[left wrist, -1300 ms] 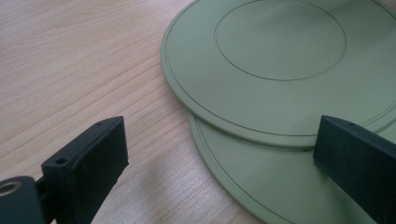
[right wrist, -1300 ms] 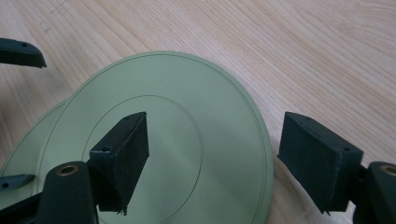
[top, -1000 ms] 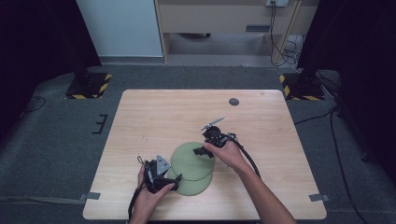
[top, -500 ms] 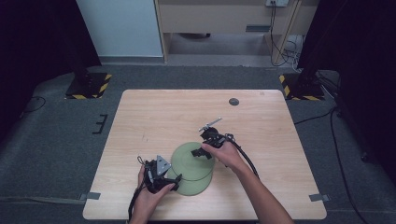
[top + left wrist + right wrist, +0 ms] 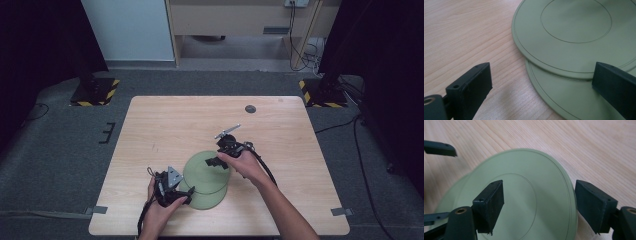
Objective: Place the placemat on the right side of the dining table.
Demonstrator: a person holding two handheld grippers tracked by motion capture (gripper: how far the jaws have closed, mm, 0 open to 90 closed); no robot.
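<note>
Two pale green plates sit near the front edge of the wooden table, and everything here can be placed from the upper plate. It lies face up, round and so with no long axis, its near-left part resting on the lower plate, which pokes out from under it on the person's side. In the left gripper view the overlap is plain: the upper plate's rim rides over the lower plate, and that side of the upper plate looks slightly raised. The left gripper sits just left of the upper plate, against the lower plate's left edge; its jaws stand wide apart, one over bare wood and one over the green rims, gripping nothing. The right gripper comes in over the upper plate's far-right rim, pointing back toward the person's left. In the right gripper view its jaws are parted, one over the plate's inner face and one outside the rim, straddling the edge without pinching it. Whether the pads touch the rim I cannot tell.
</note>
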